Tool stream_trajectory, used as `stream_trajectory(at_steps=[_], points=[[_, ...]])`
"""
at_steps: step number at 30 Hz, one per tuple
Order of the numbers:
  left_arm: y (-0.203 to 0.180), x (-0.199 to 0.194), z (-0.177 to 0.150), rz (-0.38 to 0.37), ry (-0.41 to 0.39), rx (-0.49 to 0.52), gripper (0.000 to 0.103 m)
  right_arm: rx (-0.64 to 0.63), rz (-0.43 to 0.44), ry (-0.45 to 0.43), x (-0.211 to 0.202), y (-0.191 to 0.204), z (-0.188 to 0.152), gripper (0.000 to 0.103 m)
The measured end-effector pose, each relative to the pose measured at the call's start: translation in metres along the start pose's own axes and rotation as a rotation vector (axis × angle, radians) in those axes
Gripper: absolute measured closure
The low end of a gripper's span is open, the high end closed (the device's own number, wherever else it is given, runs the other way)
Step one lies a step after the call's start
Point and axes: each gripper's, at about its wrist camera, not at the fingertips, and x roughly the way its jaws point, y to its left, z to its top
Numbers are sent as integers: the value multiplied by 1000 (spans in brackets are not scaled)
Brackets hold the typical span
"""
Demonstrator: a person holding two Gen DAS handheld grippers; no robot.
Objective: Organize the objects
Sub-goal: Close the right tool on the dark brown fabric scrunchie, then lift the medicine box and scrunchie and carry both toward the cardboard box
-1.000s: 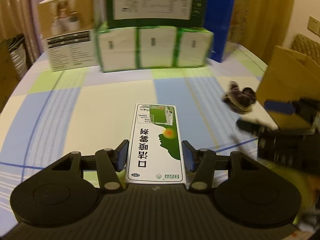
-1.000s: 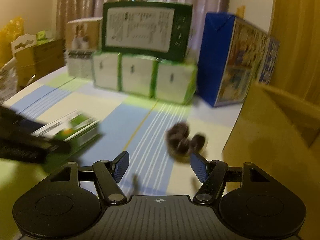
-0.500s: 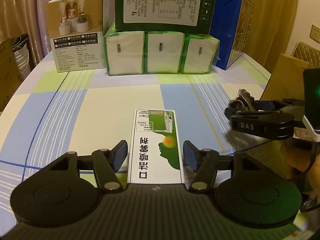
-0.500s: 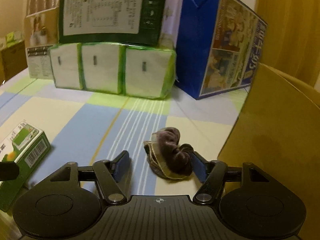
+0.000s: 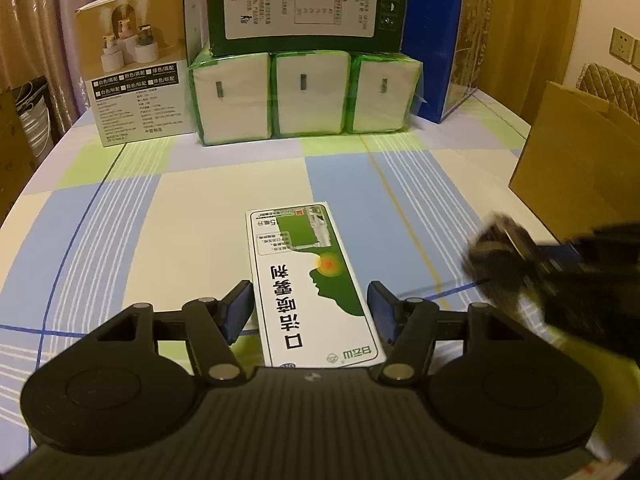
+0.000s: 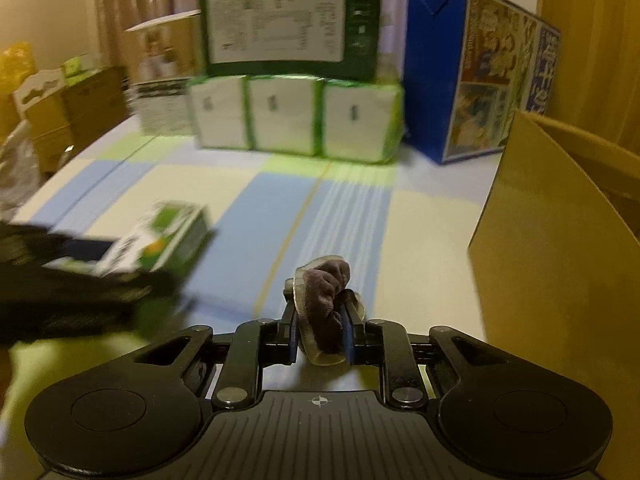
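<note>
dark scrunchie (image 6: 325, 307) pinched in right claw (image 6: 320, 330), above table (image 6: 424, 232).

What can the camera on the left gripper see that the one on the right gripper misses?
Only the left wrist view shows the printed top of the green-and-white medicine box lying between the open jaws of the left gripper, plus a wall socket.

Only the right wrist view shows the right gripper with its jaws shut on a dark scrunchie, and the blue box's picture side.

Both show the three green tissue packs, the dark green carton on top, the cardboard box and the checked tablecloth.
</note>
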Motion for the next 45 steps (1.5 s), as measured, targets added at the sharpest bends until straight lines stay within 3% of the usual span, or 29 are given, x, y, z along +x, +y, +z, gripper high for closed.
stream_trajectory(at_steps=[7,10,21,23,25,28,35,36,37,40,43,45], points=[[-8,8,2,27,8,33,46,1,-11,21,-16,6,-18,85],[-9,7,-1,37,32,26,52,0,-13,23,-18,6,-21,85],[-28,-58,-39,-4,103,33,52,-43,18,33,-46,19,-45,83],[-30,-60,-38,0,91,46,49,-55,13,26,-47,20,-47,70],[-30,-62,-35,-3,66,41,43,-43,15,28,-46,18,-48,42],[-28,-62,-34,-15,53,27,40,6,29,22,-47,12,-48,37],[-21,-58,-34,-3,51,11,38,166,74,28,-40,-1,-42,37],[-20,-57,-34,-5,53,10,38,167,73,32,-39,-1,-41,40],[-20,-56,-34,-7,55,9,38,163,74,40,-36,0,-41,52],[-21,-54,-34,-8,56,15,38,115,52,37,-34,8,-43,70],[-24,-52,-34,-8,55,23,38,68,33,30,-37,14,-43,80],[-26,-50,-33,-5,57,34,38,63,23,28,-38,14,-43,81]])
